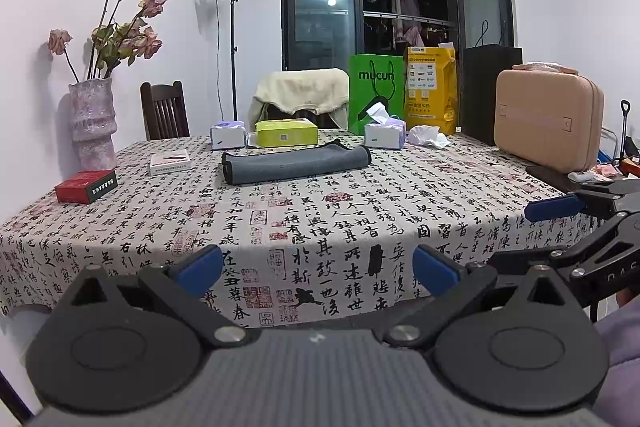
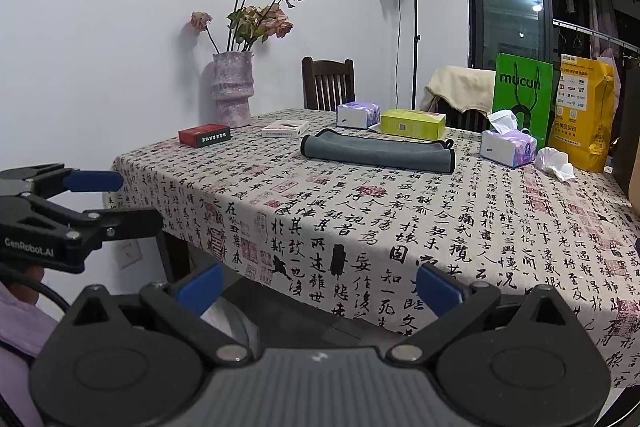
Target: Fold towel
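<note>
A: How does the towel (image 1: 296,163) look?
B: Grey, dark-edged, folded into a long flat strip, at twelve o'clock on the table (image 1: 360,227).
A: Claws?
B: Left gripper (image 1: 318,269) and right gripper (image 2: 318,287) both spread apart, holding nothing.

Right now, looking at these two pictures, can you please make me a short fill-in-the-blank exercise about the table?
1. The grey towel lies on the ____.
2. The vase holds dried ____.
3. Both the left hand-held gripper and the right hand-held gripper are ____.

Missing words: table; flowers; open
</note>
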Demonstrator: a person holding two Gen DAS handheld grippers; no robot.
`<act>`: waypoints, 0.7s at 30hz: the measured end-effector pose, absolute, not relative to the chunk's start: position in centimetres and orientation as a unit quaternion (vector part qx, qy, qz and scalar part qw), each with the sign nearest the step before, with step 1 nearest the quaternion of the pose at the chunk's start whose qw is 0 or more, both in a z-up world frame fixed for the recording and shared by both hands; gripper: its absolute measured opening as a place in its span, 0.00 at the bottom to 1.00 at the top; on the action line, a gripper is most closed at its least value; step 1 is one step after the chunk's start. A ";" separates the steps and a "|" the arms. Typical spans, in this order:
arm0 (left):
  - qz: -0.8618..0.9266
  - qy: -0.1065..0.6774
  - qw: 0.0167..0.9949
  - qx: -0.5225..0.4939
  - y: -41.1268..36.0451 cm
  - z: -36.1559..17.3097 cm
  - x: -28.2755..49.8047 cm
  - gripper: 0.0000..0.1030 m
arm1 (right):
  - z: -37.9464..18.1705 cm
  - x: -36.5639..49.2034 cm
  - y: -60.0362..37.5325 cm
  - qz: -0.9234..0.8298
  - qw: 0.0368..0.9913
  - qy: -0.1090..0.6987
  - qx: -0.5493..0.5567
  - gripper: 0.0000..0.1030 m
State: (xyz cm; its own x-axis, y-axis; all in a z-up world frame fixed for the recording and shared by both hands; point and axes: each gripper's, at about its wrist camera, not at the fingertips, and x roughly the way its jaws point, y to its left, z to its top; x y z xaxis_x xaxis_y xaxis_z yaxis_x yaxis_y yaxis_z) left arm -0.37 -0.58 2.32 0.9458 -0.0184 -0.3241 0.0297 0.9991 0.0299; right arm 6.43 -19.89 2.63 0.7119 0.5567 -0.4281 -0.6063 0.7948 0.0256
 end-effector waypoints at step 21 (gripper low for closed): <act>-0.012 0.164 0.986 0.018 -0.5 2.5 -0.3 1.00 | 2.6 6.4 -19.9 0.315 0.923 0.212 -0.060 1.00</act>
State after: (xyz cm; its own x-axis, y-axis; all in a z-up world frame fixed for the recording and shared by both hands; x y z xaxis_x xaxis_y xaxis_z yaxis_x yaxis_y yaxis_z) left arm -0.28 -0.54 2.50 0.9460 -0.0177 -0.3237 0.0296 0.9991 0.0318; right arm 6.43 -19.88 2.62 0.7120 0.5554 -0.4297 -0.6062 0.7950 0.0231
